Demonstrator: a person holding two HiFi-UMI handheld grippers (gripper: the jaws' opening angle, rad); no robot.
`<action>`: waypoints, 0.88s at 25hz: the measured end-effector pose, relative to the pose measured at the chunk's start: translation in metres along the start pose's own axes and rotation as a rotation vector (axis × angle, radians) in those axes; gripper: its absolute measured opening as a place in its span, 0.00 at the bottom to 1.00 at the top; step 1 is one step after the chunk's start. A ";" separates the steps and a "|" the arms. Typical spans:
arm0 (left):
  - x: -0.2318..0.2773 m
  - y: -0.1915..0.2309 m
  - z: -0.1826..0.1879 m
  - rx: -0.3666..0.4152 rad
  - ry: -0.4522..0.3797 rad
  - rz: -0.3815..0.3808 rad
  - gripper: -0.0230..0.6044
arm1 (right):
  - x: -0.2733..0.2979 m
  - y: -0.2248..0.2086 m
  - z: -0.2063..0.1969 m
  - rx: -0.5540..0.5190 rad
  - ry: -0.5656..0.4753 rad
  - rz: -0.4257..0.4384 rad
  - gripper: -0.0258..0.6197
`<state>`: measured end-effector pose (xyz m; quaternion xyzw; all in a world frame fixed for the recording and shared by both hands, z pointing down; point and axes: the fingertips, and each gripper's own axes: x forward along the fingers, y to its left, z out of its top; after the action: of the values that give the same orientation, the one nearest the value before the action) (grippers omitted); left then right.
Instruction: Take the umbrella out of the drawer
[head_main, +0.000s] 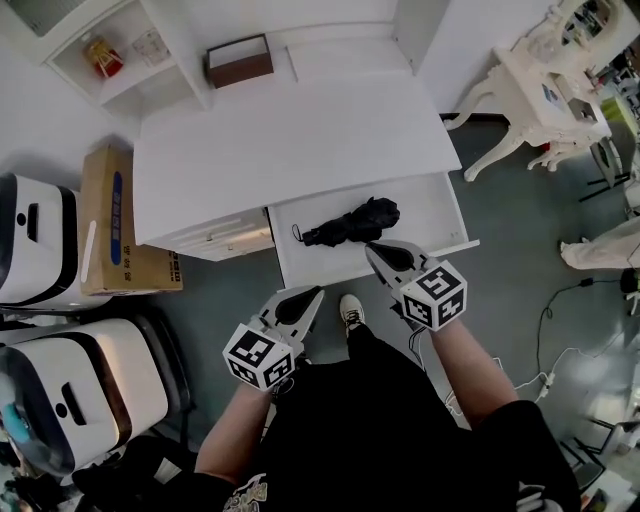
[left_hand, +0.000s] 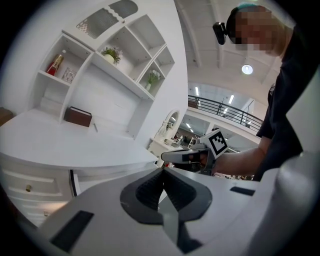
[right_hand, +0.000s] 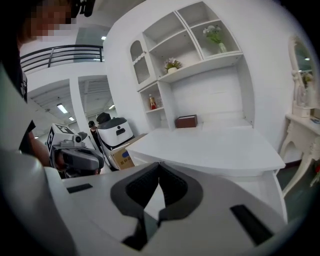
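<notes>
A black folded umbrella (head_main: 352, 222) lies in the open white drawer (head_main: 440, 215) under the desk top (head_main: 290, 140). In the head view my right gripper (head_main: 370, 247) is shut and empty, its tips over the drawer's front part, just short of the umbrella's near side. My left gripper (head_main: 318, 291) is also shut and empty, in front of the drawer's front edge and to the left. Neither gripper view shows the umbrella. The left gripper view has its own jaws (left_hand: 162, 170) meeting, with the right gripper (left_hand: 185, 156) beyond. The right gripper view shows its jaws (right_hand: 159, 164) together.
A brown box (head_main: 239, 60) stands at the desk's back. A cardboard box (head_main: 115, 220) and two white machines (head_main: 35, 240) (head_main: 80, 385) stand on the floor at left. A white ornate table (head_main: 540, 90) is at right. My shoe (head_main: 351, 310) is under the drawer's front.
</notes>
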<state>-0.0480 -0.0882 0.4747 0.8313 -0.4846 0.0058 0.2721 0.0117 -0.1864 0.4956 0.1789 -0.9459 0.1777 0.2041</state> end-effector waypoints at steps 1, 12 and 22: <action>0.005 0.001 -0.001 -0.004 0.001 0.006 0.04 | 0.003 -0.004 -0.002 -0.005 0.009 0.010 0.04; 0.053 0.020 -0.017 -0.045 0.011 0.090 0.04 | 0.044 -0.052 -0.027 -0.082 0.117 0.135 0.05; 0.080 0.027 -0.030 -0.091 0.016 0.159 0.04 | 0.076 -0.075 -0.053 -0.142 0.211 0.250 0.05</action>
<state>-0.0193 -0.1491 0.5346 0.7770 -0.5466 0.0118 0.3119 -0.0054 -0.2499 0.5951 0.0252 -0.9444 0.1522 0.2905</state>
